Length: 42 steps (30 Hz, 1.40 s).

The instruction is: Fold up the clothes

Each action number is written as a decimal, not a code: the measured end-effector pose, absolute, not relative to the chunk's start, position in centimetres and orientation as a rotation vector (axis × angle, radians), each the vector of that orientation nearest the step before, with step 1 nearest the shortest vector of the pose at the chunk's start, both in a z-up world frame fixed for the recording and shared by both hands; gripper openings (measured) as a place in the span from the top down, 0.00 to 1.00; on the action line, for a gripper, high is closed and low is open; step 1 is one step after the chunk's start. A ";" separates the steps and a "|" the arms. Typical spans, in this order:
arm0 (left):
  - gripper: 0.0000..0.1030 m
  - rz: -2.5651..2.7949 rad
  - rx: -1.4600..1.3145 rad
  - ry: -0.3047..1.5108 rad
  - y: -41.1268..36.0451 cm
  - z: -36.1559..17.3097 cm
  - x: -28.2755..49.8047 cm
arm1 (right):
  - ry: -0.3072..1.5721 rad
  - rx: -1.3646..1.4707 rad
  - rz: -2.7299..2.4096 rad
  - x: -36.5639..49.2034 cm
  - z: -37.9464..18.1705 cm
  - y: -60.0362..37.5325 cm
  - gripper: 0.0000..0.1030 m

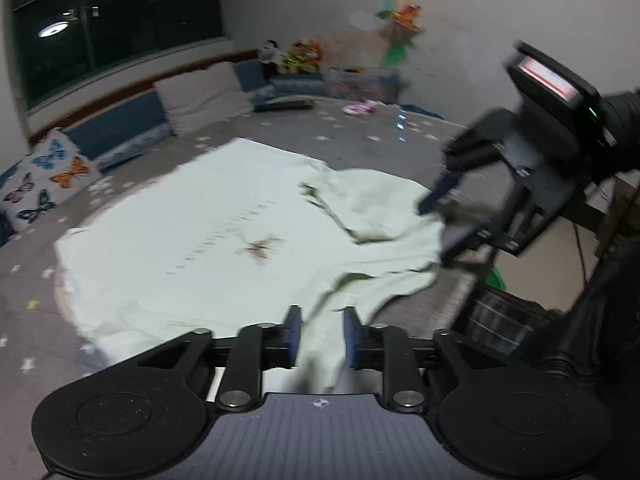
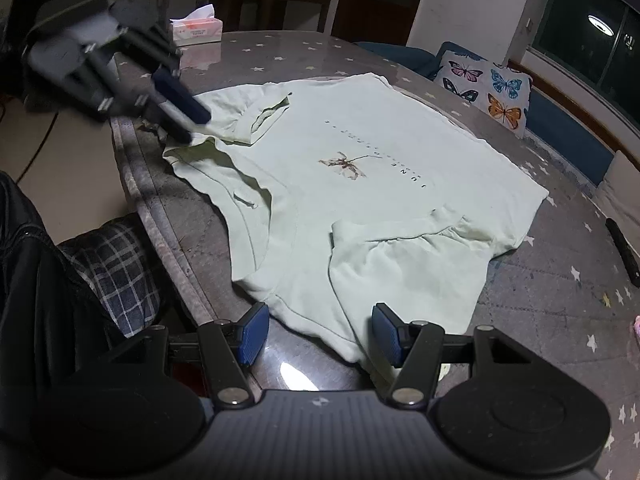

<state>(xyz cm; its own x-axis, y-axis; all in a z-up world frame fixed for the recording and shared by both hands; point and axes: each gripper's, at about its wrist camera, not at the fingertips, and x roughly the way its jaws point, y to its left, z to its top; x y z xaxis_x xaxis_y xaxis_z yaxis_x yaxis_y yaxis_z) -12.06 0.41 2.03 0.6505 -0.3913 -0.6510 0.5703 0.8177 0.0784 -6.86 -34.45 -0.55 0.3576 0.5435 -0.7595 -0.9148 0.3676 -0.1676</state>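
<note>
A pale green T-shirt (image 2: 380, 168) with a small brown print lies spread on a round table (image 2: 540, 320); it also shows in the left wrist view (image 1: 192, 240). My left gripper (image 1: 320, 334) has its pads close together on a fold of the shirt near the sleeve; in the right wrist view it (image 2: 188, 120) sits at the shirt's far sleeve, blurred. My right gripper (image 2: 316, 336) is open, its pads on either side of the near sleeve's edge at the table's rim. In the left wrist view the right gripper (image 1: 436, 216) hovers at the shirt's other sleeve.
A tissue box (image 2: 196, 28) stands at the far side of the table. A dark remote (image 2: 624, 250) lies on the right. A butterfly cushion (image 2: 488, 88) and a blue sofa are behind the table. A plaid cloth (image 2: 116, 272) hangs off the table's near edge.
</note>
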 end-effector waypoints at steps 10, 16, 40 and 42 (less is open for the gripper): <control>0.52 -0.775 0.382 0.640 -7.3 -0.7 -10.5 | 0.671 -0.629 1.035 -6.3 0.0 -34.6 0.43; 0.80 -0.792 0.389 0.650 -9.1 -1.8 -8.8 | 0.659 -0.632 1.044 -6.5 0.3 -35.1 0.43; 0.78 -0.674 0.250 0.593 -4.2 2.3 -10.5 | 0.662 -0.537 0.946 -4.0 0.6 -34.2 0.94; 0.57 -0.621 0.264 0.592 -2.5 2.5 -11.9 | 0.673 -0.503 0.943 -3.6 1.1 -34.3 0.94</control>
<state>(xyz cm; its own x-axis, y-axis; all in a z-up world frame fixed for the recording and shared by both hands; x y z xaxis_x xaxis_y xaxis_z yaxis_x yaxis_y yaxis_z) -11.94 -2.49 2.51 0.6558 -0.4682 -0.5922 0.6143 0.7870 0.0580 -3.60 -34.35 1.06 0.4134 0.5637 -0.7150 -0.8595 0.5008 -0.1022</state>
